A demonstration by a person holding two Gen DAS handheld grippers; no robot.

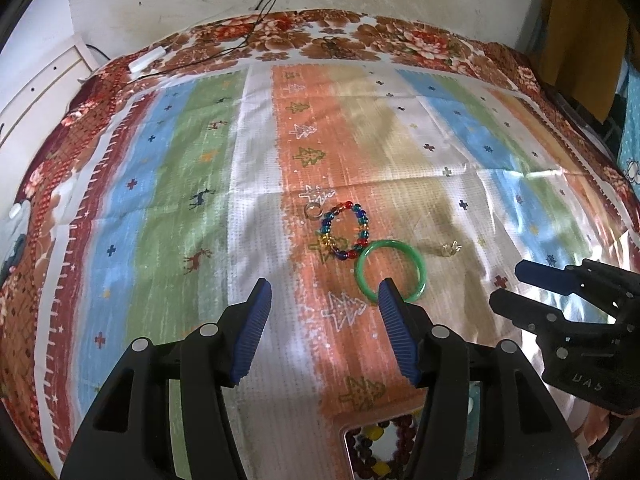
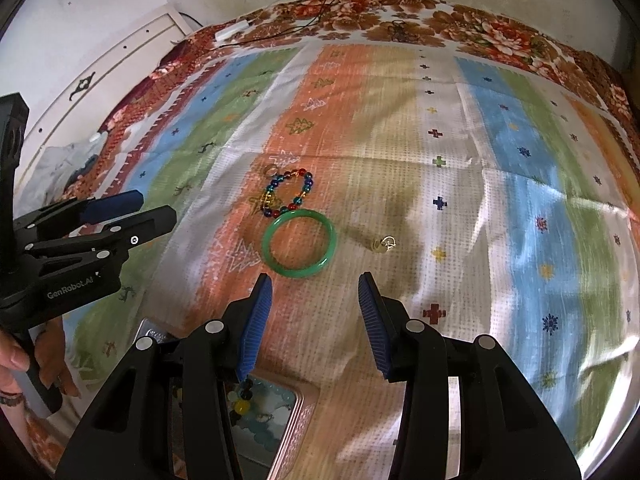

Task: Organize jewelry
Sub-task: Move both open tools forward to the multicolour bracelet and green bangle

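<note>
A green bangle (image 1: 400,245) (image 2: 296,272) lies flat on the striped cloth. A bracelet of coloured beads (image 1: 362,216) (image 2: 310,184) touches its far left side. A small ring (image 1: 314,210) (image 2: 271,169) sits just beyond the beads, and a small gold piece (image 1: 450,248) (image 2: 384,243) lies to the bangle's right. My left gripper (image 1: 324,286) (image 2: 156,207) is open and empty; its right finger overlaps the bangle's near rim in its own view. My right gripper (image 2: 314,280) (image 1: 508,285) hovers just short of the bangle, also open and empty.
A shallow metal box (image 2: 292,420) (image 1: 348,436) with beaded jewelry inside lies under the grippers at the near edge. The striped cloth (image 1: 192,184) covers a floral spread. A white adapter (image 1: 146,60) and black cable lie at the back, beside the wall. A hand (image 2: 12,356) holds the left gripper's handle.
</note>
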